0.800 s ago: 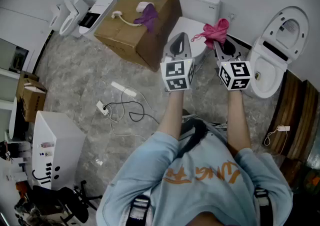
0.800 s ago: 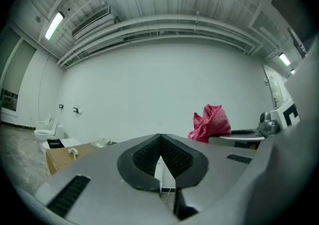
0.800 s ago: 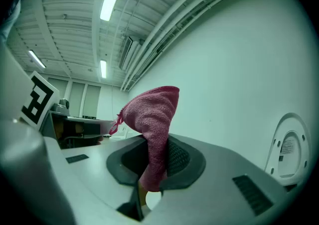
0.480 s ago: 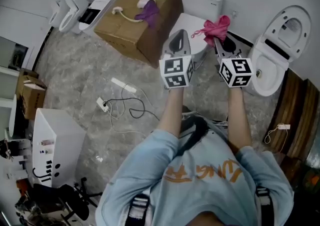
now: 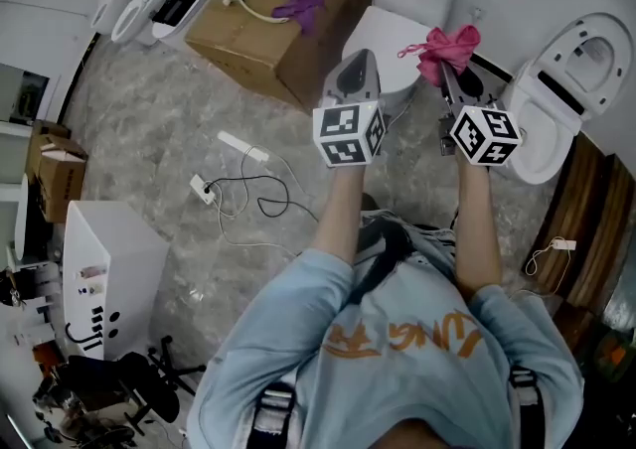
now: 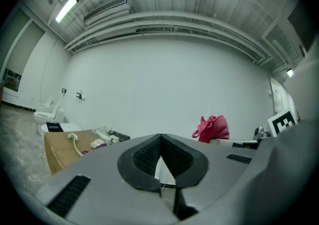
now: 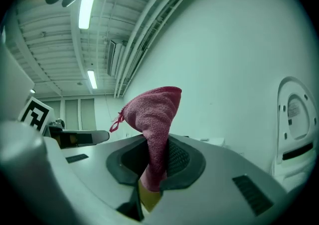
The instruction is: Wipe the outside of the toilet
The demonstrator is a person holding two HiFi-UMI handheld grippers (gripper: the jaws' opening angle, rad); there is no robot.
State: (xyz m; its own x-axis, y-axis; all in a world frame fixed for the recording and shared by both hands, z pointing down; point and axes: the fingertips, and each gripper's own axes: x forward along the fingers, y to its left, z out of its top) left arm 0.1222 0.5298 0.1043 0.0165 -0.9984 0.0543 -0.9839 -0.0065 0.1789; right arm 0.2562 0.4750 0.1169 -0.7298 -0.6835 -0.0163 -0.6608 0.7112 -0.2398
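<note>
In the head view, the toilet (image 5: 397,30) is seen at twelve o'clock, just beyond both grippers. In the left gripper view, the left tongs (image 6: 160,144) are pressed together, empty. In the right gripper view, the pink cloth (image 7: 152,114) is pinched upright by the right tongs (image 7: 152,164), seemingly readied for wiping.

The left gripper (image 6: 160,138) and the right gripper (image 7: 153,144) have grey bodies and black pads (image 6: 144,157) with a fine grid texture. The left marker cube (image 5: 348,135) and the right marker cube (image 5: 484,136) carry black-and-white square patterns. The magenta terry cloth (image 7: 152,114) is one even pink-red. The glazed ceramic toilet with closed lid (image 5: 397,35) is plain white. The corrugated cardboard box (image 5: 268,35) is brown; the rag (image 5: 301,6) on it is purple. The stone-look floor (image 5: 149,129) is mottled grey. The person's shirt (image 5: 397,338) is light blue with orange print.
</note>
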